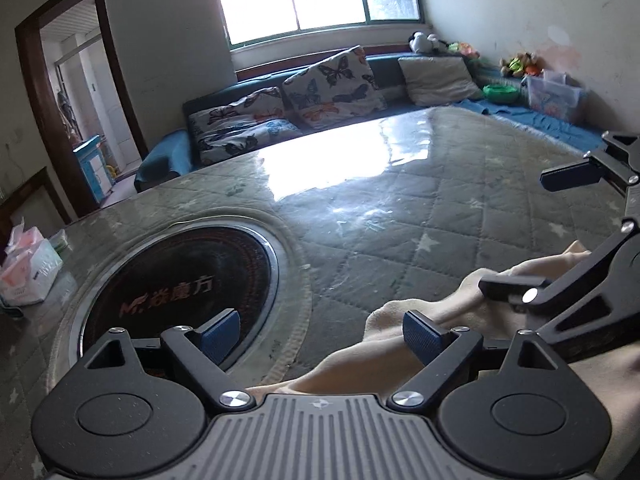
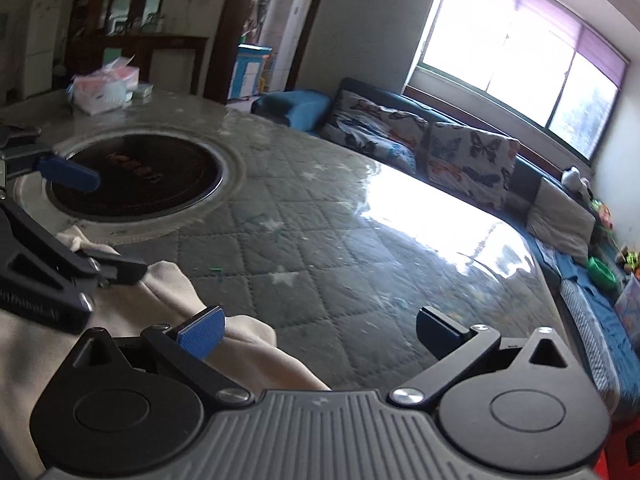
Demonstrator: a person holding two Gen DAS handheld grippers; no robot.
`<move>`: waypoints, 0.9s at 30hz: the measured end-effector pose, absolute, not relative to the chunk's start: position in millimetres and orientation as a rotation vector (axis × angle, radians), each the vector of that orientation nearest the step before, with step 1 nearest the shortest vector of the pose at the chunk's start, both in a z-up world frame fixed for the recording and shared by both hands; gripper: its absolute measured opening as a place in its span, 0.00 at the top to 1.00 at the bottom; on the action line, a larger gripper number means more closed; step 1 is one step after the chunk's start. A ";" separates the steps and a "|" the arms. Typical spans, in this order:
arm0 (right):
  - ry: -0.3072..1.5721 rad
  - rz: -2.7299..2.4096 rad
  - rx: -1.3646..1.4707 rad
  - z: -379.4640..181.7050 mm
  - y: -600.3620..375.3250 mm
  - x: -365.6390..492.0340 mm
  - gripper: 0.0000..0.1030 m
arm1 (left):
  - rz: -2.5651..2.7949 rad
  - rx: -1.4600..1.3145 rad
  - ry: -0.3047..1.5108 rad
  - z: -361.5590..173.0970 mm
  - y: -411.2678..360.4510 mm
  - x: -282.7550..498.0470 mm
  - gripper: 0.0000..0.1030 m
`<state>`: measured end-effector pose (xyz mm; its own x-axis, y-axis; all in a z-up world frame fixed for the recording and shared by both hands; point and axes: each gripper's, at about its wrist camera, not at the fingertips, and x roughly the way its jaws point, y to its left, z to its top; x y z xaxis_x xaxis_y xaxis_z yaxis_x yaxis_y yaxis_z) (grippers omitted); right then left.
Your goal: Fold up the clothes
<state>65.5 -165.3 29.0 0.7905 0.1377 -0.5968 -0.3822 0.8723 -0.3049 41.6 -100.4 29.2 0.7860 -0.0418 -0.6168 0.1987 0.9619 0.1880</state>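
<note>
A cream garment [image 1: 436,320] lies bunched at the near edge of the quilted, plastic-covered table [image 1: 380,216]; it also shows in the right wrist view [image 2: 168,300]. My left gripper [image 1: 320,336] is open above the table, its right fingertip just over the cloth edge, holding nothing. My right gripper [image 2: 320,332] is open too, its left fingertip over the cloth, empty. Each gripper shows in the other's view, the right one [image 1: 560,220] at far right and the left one [image 2: 76,216] at far left, both with jaws apart.
A round black cooktop [image 1: 180,280] is set into the table at the left [image 2: 136,176]. A tissue pack [image 1: 28,272] sits at the far left edge. A blue sofa with butterfly cushions [image 1: 332,84] runs behind the table under the window.
</note>
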 end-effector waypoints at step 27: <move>0.454 0.432 -0.506 35.6 -135.0 -53.6 0.00 | -0.029 0.099 0.625 47.2 -30.1 -21.7 0.11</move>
<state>-53.6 -135.0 35.6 0.8141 0.2776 -0.5101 -0.4954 0.7903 -0.3606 -21.7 -30.1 47.2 0.8105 0.0026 -0.5857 0.0574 0.9948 0.0838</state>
